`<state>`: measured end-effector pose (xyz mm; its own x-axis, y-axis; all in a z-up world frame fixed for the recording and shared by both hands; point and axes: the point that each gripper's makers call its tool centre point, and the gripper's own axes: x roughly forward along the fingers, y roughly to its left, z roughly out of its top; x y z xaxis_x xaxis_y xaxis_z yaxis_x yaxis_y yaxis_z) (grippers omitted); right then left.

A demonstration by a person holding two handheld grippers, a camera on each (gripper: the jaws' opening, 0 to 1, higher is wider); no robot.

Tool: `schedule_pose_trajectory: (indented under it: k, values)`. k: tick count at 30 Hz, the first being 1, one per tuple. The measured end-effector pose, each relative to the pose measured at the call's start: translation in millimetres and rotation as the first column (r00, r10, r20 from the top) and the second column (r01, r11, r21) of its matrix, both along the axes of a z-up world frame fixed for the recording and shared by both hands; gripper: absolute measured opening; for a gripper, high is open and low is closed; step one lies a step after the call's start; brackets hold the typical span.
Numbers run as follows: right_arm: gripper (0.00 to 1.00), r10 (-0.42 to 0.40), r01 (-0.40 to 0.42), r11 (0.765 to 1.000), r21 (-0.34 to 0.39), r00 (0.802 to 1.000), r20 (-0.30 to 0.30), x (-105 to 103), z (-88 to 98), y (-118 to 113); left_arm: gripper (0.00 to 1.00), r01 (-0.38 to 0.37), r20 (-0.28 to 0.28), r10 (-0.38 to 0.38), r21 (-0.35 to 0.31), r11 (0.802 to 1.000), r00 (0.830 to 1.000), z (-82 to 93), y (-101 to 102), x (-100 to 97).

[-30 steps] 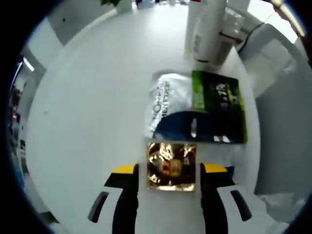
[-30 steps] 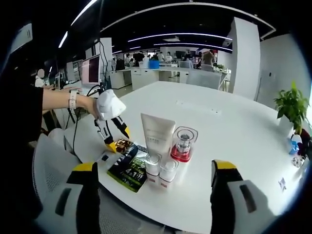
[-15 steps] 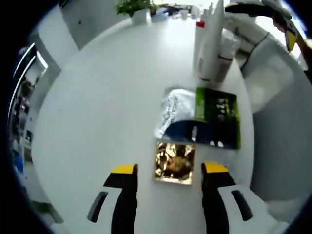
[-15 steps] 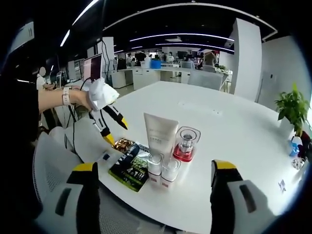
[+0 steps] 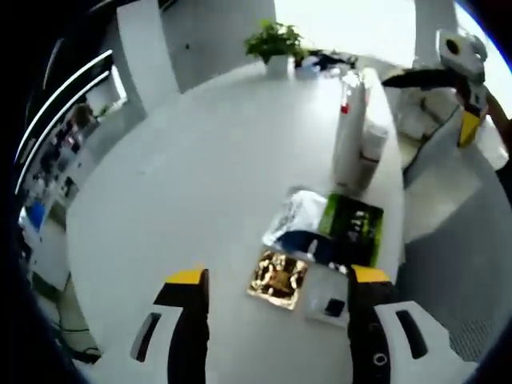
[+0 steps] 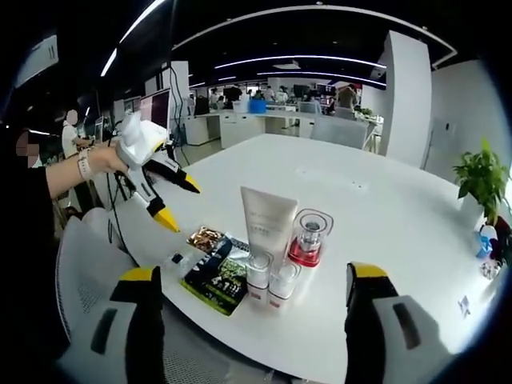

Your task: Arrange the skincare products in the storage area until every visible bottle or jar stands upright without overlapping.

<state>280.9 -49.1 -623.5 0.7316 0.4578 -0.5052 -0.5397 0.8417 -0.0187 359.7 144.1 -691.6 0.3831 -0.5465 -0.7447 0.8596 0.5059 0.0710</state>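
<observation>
Jaws of my left gripper (image 5: 278, 280) stand spread and hold nothing in the left gripper view. Between their tips a gold foil sachet (image 5: 278, 276) lies flat on the white table (image 5: 192, 184); beyond it lie a silver-blue sachet (image 5: 298, 222) and a green-black sachet (image 5: 352, 234), then a white tube (image 5: 350, 128) standing upright.

Over in the right gripper view, my right gripper (image 6: 248, 280) is spread and empty too. The tube (image 6: 266, 220) stands beside a red-based clear bottle (image 6: 307, 238), with two small white bottles (image 6: 270, 280) in front. The left gripper (image 6: 178, 200) hangs above the table's near edge.
</observation>
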Motion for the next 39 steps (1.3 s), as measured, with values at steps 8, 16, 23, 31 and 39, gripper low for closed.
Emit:
schedule_pose_trajectory:
  k: [8,16,23,31,39]
  values:
    - [0.96,0.013,-0.013,1.000,-0.018,1.000,0.001,1.2,2.1,1.8,0.76,-0.095,0.047,0.100,-0.096,0.991,0.994,21.3,10.0,-17.5]
    - [0.96,0.023,-0.023,0.999,-0.025,1.000,0.003,1.5,4.4,3.9,0.85,-0.167,0.080,0.181,-0.154,0.974,0.980,41.1,17.7,-34.5]
    - [0.96,0.017,-0.017,0.999,-0.033,1.000,0.004,-1.4,5.1,0.6,0.92,-0.238,0.072,0.265,-0.260,0.936,0.962,53.7,20.6,-46.9]
    - [0.96,0.000,0.000,0.999,-0.045,1.000,0.005,-11.2,6.8,-7.8,0.97,-0.275,0.064,0.304,-0.287,0.918,0.950,58.6,25.9,-72.1]
    - [0.97,0.001,-0.001,0.998,-0.057,1.000,0.000,-21.3,8.2,-9.3,0.97,-0.315,0.050,0.348,-0.318,0.894,0.936,59.3,35.0,-90.4]
